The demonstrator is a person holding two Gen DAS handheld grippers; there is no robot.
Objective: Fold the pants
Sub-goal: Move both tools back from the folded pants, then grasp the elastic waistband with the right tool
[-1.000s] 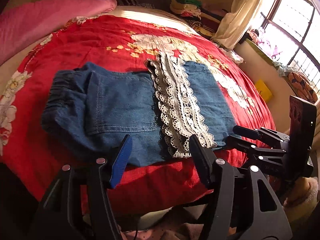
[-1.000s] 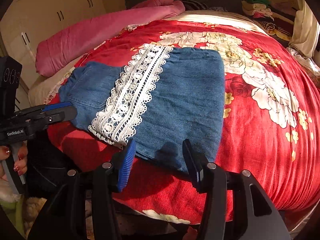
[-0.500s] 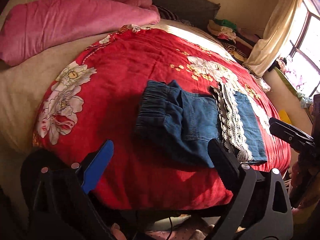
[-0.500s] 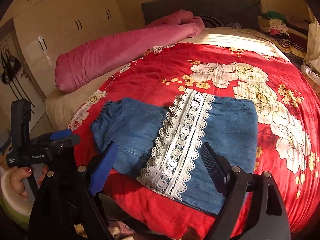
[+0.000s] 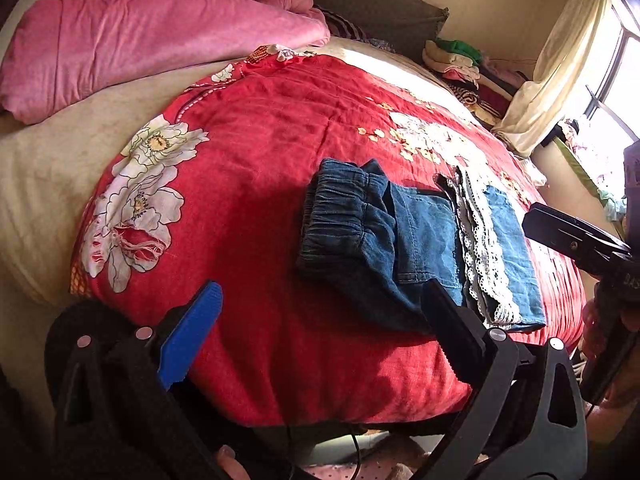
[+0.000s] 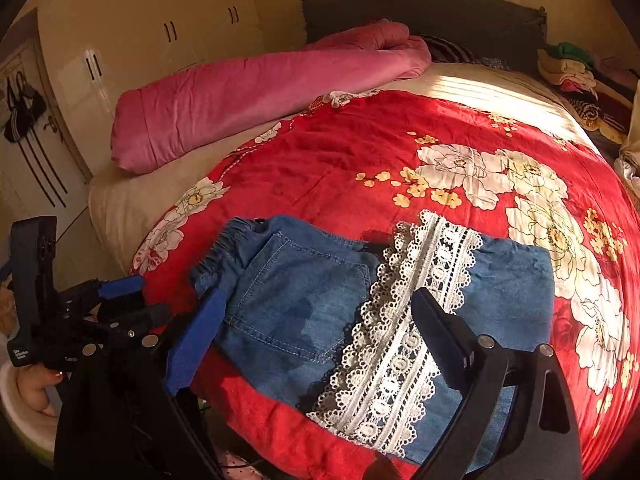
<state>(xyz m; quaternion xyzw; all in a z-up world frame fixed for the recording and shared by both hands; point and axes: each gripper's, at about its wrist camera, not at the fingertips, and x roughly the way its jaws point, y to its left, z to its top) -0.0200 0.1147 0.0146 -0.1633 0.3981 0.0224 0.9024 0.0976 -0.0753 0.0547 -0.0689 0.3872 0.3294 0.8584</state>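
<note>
1. Covering the bed: red floral quilt [image 6: 340, 152], a flat folding surface.
2. Denim pants [image 6: 304, 300], folded compact, lace hem on top, near the quilt's front edge.
3. Left hand-held gripper [image 5: 320, 328]: fingers apart, empty, off the pants.
4. Right hand-held gripper [image 6: 316, 332]: fingers apart, empty, poised above the pants.

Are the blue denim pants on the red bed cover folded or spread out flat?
Folded. The blue denim pants form a compact rectangle on the red floral bed cover, with the white lace hem lying across the middle, near the pocket.

Red floral bedspread [image 6: 360, 152]; rolled pink blanket [image 6: 248, 96] along its far edge; stacked clothes [image 6: 568, 64] beyond
</note>
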